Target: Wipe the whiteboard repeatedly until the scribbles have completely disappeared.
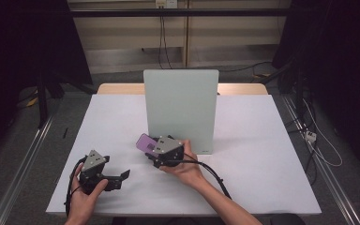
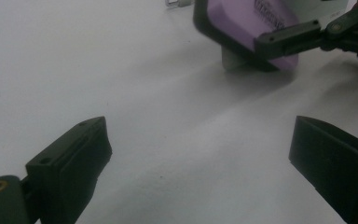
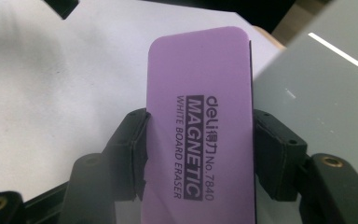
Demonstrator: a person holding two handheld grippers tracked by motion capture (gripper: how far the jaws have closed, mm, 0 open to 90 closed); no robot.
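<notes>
A purple whiteboard eraser with black "MAGNETIC" print is clamped between the two jaws of my right gripper, just left of the lower edge of an upright pale whiteboard. The left gripper view shows the eraser held a little above the table, one right-gripper finger across it. My left gripper rests at the front left of the table, jaws wide apart with nothing between them.
The white tabletop has free room right of the board and at the far left. A black cable trails from the right gripper toward the front edge. Metal rails and loose cables lie on the floor at both sides.
</notes>
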